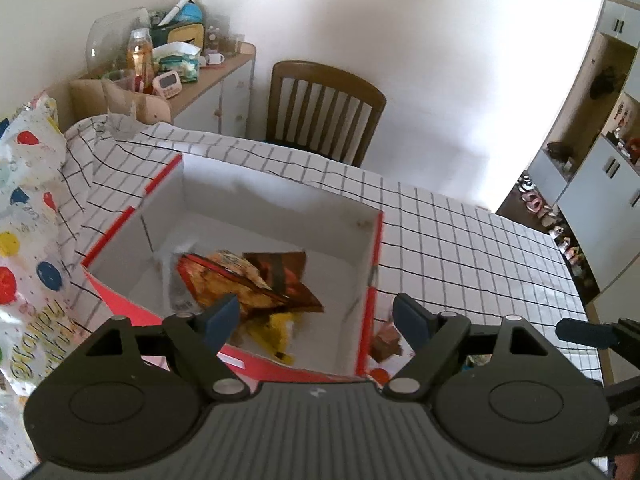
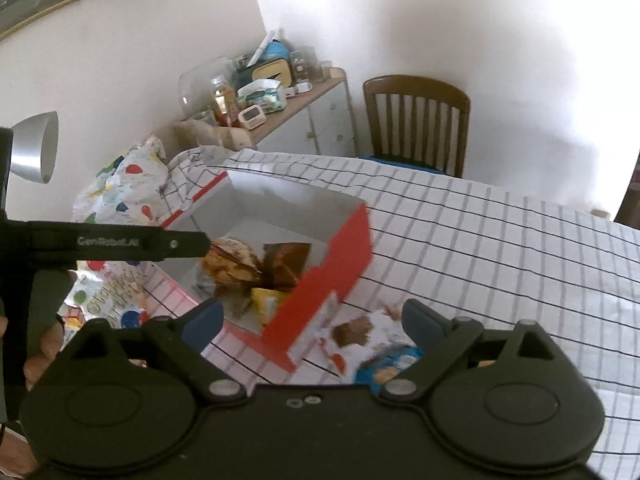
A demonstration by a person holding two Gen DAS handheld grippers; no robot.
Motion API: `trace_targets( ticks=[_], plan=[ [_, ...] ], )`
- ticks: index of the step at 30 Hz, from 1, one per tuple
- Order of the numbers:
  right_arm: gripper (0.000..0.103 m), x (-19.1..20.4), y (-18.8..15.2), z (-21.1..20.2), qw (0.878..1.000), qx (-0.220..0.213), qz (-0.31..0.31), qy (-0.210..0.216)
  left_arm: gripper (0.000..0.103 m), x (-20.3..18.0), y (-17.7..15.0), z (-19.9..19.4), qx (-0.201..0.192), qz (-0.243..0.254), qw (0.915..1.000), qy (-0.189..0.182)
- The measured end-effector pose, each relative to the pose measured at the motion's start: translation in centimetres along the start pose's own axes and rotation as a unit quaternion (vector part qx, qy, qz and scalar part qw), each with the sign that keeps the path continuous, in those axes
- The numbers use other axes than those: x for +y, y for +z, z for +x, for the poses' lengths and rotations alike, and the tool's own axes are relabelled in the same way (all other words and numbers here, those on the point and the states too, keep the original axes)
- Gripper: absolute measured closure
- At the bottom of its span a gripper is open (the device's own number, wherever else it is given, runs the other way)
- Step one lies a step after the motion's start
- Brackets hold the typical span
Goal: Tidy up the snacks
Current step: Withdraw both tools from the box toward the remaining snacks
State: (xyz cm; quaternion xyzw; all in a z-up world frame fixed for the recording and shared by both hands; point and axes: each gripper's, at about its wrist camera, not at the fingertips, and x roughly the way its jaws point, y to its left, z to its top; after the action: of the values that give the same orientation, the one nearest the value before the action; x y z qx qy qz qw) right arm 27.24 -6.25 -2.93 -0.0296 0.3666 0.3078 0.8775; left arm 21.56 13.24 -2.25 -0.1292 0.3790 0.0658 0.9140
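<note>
A red-and-white cardboard box [image 1: 372, 264] [image 2: 340, 264] stands open on the checked tablecloth. Inside lie several snack packets: an orange one [image 1: 224, 280] [image 2: 232, 264], a brown one [image 1: 288, 276] [image 2: 286, 258] and a yellow one [image 1: 276, 326] [image 2: 268, 300]. My left gripper [image 1: 316, 318] hovers above the box's near edge, open, nothing between its blue pads. My right gripper [image 2: 312, 324] is open and empty too, over the box's near corner. On the cloth beside the box lie a white packet [image 2: 356, 334] and a blue packet [image 2: 384, 368]. A brown packet [image 1: 386, 340] shows right of the box.
A balloon-print bag [image 1: 28, 216] [image 2: 128, 188] lies left of the box. A wooden chair [image 1: 324, 112] [image 2: 416, 120] stands at the table's far side, next to a cluttered sideboard [image 1: 216, 76] [image 2: 308, 96]. A hand [image 2: 44, 344] holds the left tool. Shelving [image 1: 600, 140] fills the right.
</note>
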Motion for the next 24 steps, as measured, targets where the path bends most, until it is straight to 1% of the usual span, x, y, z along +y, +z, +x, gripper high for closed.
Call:
trace_targets(
  ticks=[1,3,4,5,9,14,19,22,24],
  plan=[
    [0.007,-0.6,-0.2,-0.3,1.000,0.000,0.002,-0.001,0.018,-0.4,-0.3,0.1,0.000,0.000,1.0000,0.000],
    [0.007,-1.8,-0.7,-0.9,1.000,0.002,0.005,-0.007,0.010,-1.2,-0.7,0.3,0.001,-0.003,1.0000,-0.003],
    [0.007,-2.5,-0.9,-1.2,1.000,0.002,0.007,-0.010,0.003,-1.6,-0.9,0.4,0.002,-0.004,1.0000,-0.005],
    [0.007,-3.1,-1.2,-1.4,1.000,0.003,0.009,-0.012,0.001,-2.1,-1.2,0.5,0.000,-0.006,1.0000,-0.008],
    [0.007,-5.6,-1.8,-2.2,0.999,0.005,0.020,-0.025,0.001,-4.0,-2.1,0.9,-0.003,-0.002,0.9999,-0.015],
    [0.007,-8.6,-2.1,-2.7,0.998,0.005,0.038,-0.043,0.001,-6.8,-3.5,1.9,0.003,0.022,0.9994,-0.028],
    [0.007,-11.2,-2.6,-2.5,0.997,0.016,0.051,-0.055,0.001,-9.8,-5.3,3.2,0.013,0.075,0.9963,-0.039],
    [0.007,-12.4,-3.2,-1.8,0.997,0.028,0.047,-0.061,0.001,-11.2,-6.7,4.1,0.019,0.105,0.9937,-0.033],
    [0.007,-13.1,-3.6,-1.3,0.996,0.040,0.044,-0.062,0.001,-11.8,-7.1,4.6,0.024,0.112,0.9929,-0.031]
  ],
)
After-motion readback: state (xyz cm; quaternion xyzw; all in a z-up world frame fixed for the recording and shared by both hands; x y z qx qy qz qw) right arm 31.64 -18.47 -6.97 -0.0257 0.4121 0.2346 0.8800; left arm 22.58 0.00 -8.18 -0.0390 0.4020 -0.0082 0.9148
